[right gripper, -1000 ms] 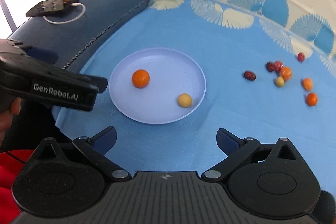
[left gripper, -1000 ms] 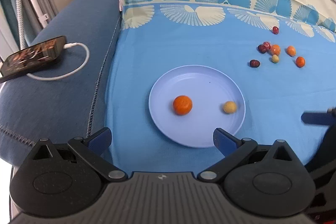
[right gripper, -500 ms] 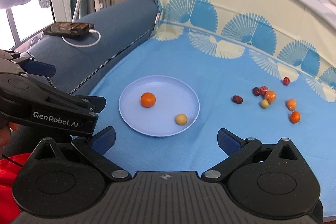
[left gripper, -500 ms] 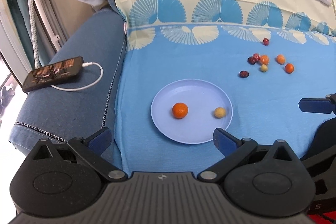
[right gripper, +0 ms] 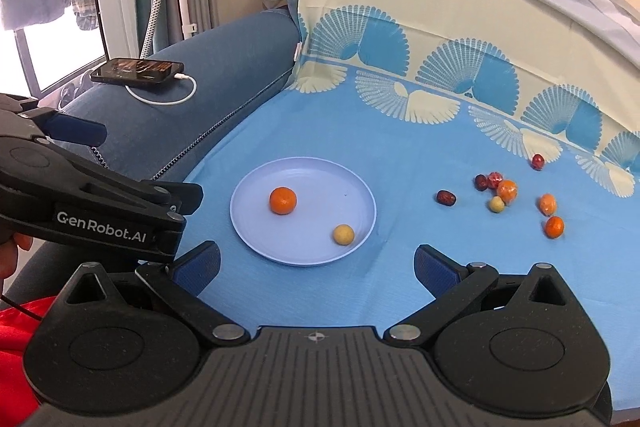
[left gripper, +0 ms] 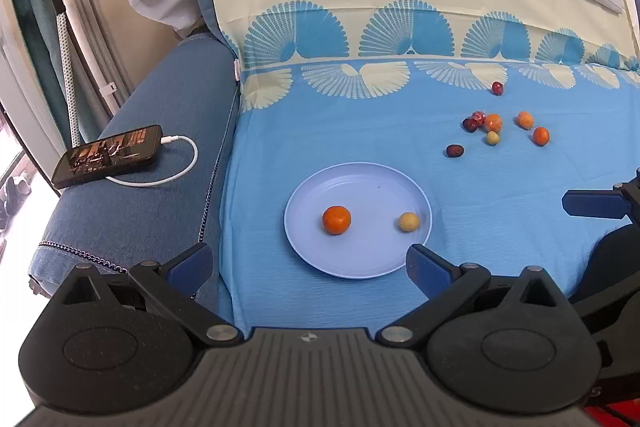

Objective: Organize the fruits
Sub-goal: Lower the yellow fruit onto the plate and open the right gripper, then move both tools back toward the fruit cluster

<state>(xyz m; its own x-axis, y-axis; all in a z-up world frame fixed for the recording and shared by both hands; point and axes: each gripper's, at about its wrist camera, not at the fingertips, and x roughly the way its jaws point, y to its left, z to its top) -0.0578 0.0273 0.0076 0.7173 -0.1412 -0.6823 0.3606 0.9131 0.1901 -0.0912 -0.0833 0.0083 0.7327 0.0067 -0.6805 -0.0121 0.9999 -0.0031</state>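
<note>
Left gripper (left gripper: 308, 265): jaws were spread wide, nothing between the blue pads (left gripper: 190, 263), held above the near edge of the blue cloth (left gripper: 360, 131). Right gripper (right gripper: 316, 263): same, wide apart and holding nothing, hovering over the cloth just short of the plate (right gripper: 256, 223).

Between the left gripper's pads, centre frame, sat the pale blue plate (left gripper: 360, 259). On it were an orange mandarin (left gripper: 337, 219) left of centre and a small yellow fruit (left gripper: 408, 221) toward the right rim, well apart from each other. In the right wrist view the same mandarin (right gripper: 283, 200) and yellow fruit (right gripper: 343, 234) lay on the plate, centre frame.

The rest of the fruit was loose on the cloth, upper right of the left view: a dark red date (left gripper: 455, 150) nearest the plate, then a tight cluster of another dark date (left gripper: 469, 124), a red fruit (left gripper: 478, 116), an orange one (left gripper: 493, 122) and a small yellow one (left gripper: 493, 137). Two more orange fruits (left gripper: 525, 119) (left gripper: 541, 136) sat just right of that. One red fruit (left gripper: 497, 88) sat alone further up.

Left edge: a phone (left gripper: 108, 155) on a white charging cable (left gripper: 180, 167) lay on the blue sofa arm (left gripper: 132, 219). The right gripper showed at the right edge of the left view; the left gripper crossed the left side of the right view.
</note>
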